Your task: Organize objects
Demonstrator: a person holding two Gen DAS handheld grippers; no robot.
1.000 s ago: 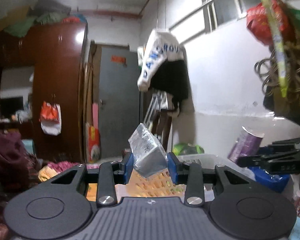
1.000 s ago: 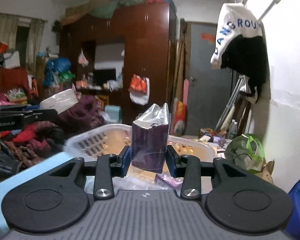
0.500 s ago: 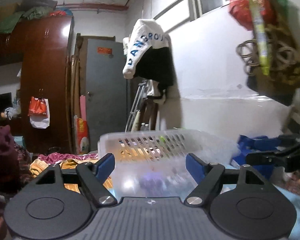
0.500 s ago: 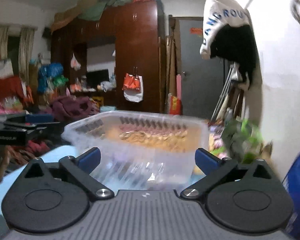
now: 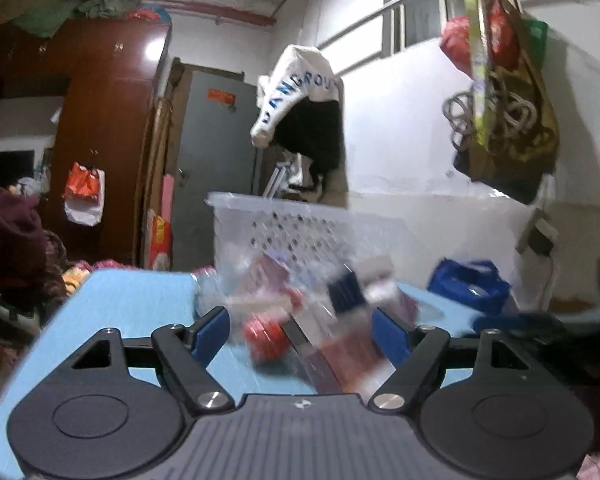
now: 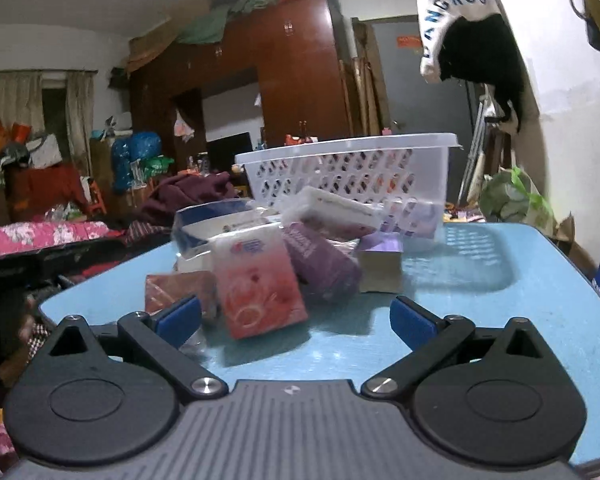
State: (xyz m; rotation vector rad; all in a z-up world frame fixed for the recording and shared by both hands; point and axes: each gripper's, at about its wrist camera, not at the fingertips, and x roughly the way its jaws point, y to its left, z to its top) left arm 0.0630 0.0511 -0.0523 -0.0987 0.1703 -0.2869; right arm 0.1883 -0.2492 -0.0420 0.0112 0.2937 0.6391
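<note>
Both packets I gripped a second ago are gone; my left gripper (image 5: 300, 330) and right gripper (image 6: 296, 320) now stand with jaws wide open and empty. Ahead of the jaws, wrapped packets (image 6: 260, 280) lie heaped on the blue tabletop (image 6: 500, 312), before the white perforated basket (image 6: 348, 168).

The left gripper (image 5: 300, 328) has a ribbed grey body with a small white mark; two black round-lobed plates with triangular cutouts; black link arms on silver screws; blue pads on the jaws; the right gripper (image 6: 296, 316) looks the same.
</note>
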